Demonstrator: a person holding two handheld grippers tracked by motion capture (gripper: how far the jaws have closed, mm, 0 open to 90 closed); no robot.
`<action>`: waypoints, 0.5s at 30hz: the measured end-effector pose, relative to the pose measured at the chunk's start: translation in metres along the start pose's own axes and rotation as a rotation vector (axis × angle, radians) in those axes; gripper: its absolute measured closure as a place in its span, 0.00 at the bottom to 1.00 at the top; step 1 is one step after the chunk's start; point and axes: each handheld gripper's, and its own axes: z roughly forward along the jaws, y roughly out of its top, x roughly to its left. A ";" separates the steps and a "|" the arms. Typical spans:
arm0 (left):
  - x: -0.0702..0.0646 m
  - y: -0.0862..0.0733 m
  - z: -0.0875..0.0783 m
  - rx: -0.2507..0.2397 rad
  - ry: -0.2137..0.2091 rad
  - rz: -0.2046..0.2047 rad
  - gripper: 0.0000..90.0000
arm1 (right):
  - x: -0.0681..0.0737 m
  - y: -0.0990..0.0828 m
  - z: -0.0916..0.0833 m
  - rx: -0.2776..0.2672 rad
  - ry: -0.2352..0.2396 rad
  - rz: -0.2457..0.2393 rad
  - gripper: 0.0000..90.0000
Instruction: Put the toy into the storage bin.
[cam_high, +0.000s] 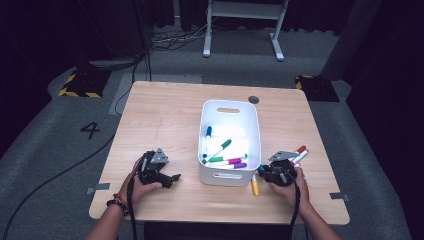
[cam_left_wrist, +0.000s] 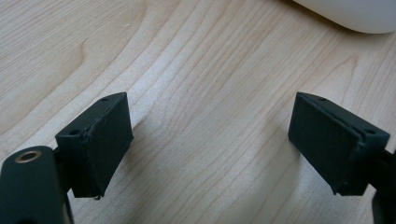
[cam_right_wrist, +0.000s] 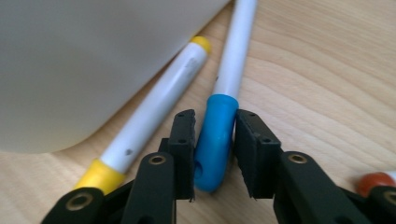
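The left tongs (cam_high: 172, 178) stand open over bare table (cam_high: 165, 110) near its front edge. Right of the white bin (cam_high: 230, 176), the right tongs (cam_right_wrist: 215, 154) are closed on the blue marker (cam_right_wrist: 215, 140), at its cap. It seems light, stiff and smooth; the barrel's middle should balance better.

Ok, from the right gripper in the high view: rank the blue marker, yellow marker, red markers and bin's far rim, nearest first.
1. Blue marker: between the right gripper's jaws, cap end.
2. Yellow marker: just left of it, beside the bin's near corner.
3. Red markers: behind the gripper, to the right; close to the yellow in distance, hard to call.
4. Bin's far rim: farthest, up the table.
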 end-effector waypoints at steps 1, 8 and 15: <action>0.000 0.000 0.000 0.000 0.000 0.000 0.15 | 0.000 0.000 0.000 0.001 -0.013 0.003 0.79; 0.000 0.000 0.000 0.000 0.000 0.000 0.15 | -0.008 -0.002 0.000 -0.017 -0.099 0.020 0.84; -0.001 0.000 0.000 0.006 -0.001 -0.008 0.15 | -0.007 -0.001 -0.003 -0.041 -0.120 -0.008 0.84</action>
